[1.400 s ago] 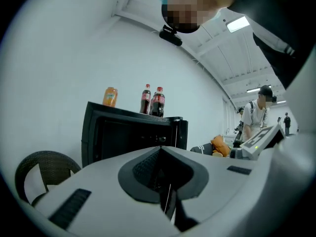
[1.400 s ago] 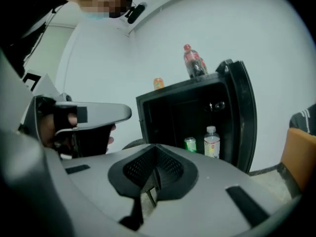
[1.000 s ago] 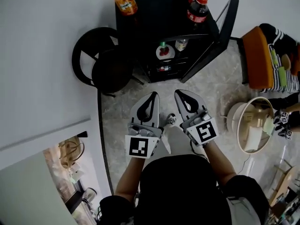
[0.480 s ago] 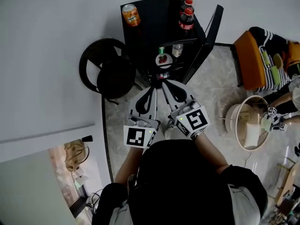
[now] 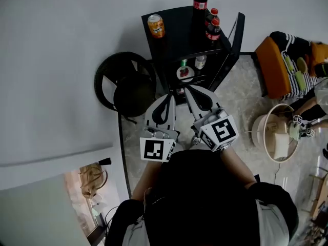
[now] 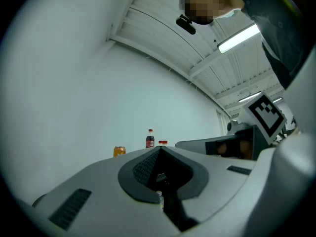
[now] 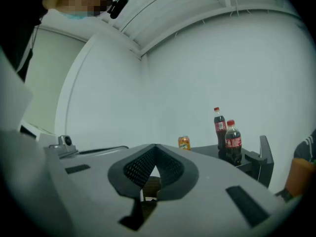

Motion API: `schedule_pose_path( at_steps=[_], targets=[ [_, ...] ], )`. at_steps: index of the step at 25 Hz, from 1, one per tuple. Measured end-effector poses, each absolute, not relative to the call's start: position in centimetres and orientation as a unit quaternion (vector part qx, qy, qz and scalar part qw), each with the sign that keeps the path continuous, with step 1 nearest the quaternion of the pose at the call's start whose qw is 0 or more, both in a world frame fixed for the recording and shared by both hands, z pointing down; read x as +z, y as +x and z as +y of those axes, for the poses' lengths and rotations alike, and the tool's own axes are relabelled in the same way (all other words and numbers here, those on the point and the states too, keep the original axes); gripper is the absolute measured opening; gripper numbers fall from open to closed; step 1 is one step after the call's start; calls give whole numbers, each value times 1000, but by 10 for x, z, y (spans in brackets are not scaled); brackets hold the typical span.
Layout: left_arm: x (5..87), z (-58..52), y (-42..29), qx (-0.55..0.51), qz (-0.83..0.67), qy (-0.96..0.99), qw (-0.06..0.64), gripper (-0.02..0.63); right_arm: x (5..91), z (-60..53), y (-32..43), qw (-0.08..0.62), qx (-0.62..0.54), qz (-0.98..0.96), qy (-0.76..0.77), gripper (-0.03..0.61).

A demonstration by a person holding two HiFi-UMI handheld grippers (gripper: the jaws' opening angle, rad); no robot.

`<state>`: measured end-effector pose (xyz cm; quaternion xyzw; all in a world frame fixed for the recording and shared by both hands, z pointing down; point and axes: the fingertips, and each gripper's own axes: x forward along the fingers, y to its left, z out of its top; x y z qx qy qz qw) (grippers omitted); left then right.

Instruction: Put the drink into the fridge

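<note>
Left tool (image 5: pixel 168 98) and right tool (image 5: pixel 192 89) — both shut — have neared the fridge (image 5: pixel 179 28).

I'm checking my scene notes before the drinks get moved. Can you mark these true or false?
1. The fridge has its door open. True.
2. The orange can is on a shelf inside the fridge. False: it stands on top of the fridge, near the left corner.
3. The left tool and the right tool are both shut with nothing in them. True.
4. Only one cola bottle stands on the fridge. False: three red-capped cola bottles stand together on top, on the side nearest the door.
</note>
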<state>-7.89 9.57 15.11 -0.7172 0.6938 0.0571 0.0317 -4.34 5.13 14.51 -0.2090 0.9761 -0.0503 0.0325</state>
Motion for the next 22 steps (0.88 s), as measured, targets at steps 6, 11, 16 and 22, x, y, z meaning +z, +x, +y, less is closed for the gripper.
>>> schedule_pose_path(
  at_steps=[6, 11, 16, 22],
  targets=[
    [151, 101, -106, 61, 676, -734, 23, 9, 141, 61, -60, 27, -47, 973, -225, 12],
    [147, 103, -123, 85, 654, -751, 29, 9, 150, 62, -76, 17, -55, 967, -249, 12],
    [152, 109, -136, 81, 647, -758, 23, 9, 161, 70, -89, 6, -54, 964, -260, 12],
    [154, 115, -148, 79, 643, -761, 33, 9, 167, 69, -99, -2, -55, 962, -268, 14]
  ],
)
